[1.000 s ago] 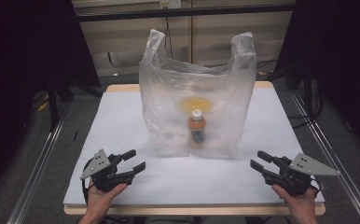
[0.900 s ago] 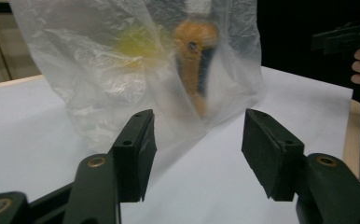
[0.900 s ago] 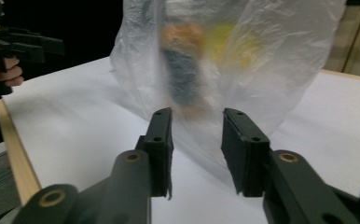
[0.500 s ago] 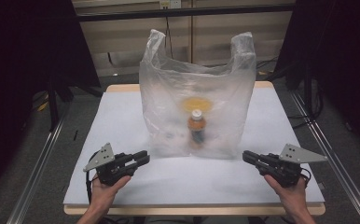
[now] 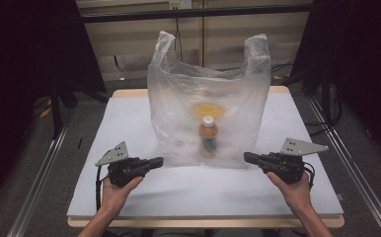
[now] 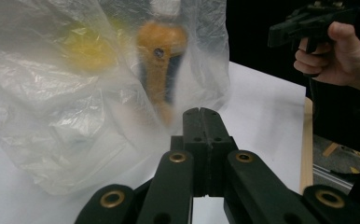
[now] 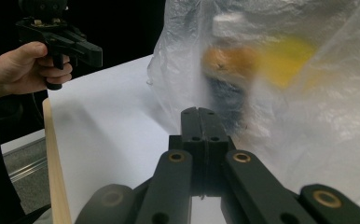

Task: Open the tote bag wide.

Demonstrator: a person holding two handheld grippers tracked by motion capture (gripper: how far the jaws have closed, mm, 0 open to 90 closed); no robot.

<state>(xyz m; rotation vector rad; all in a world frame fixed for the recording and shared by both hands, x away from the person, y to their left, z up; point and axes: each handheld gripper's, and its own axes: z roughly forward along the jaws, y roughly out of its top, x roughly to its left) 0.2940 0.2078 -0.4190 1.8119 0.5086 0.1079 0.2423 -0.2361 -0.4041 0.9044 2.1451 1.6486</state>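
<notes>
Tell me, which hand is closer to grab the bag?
Probably left, narrowly. The left tool has its shut tip almost at the bag, at its lower corner. The right tool is also shut and sits just off the other corner, so either could do it.

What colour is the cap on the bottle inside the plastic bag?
White. The cap tops the orange bottle inside the clear bag, clearest in the high view.
</notes>
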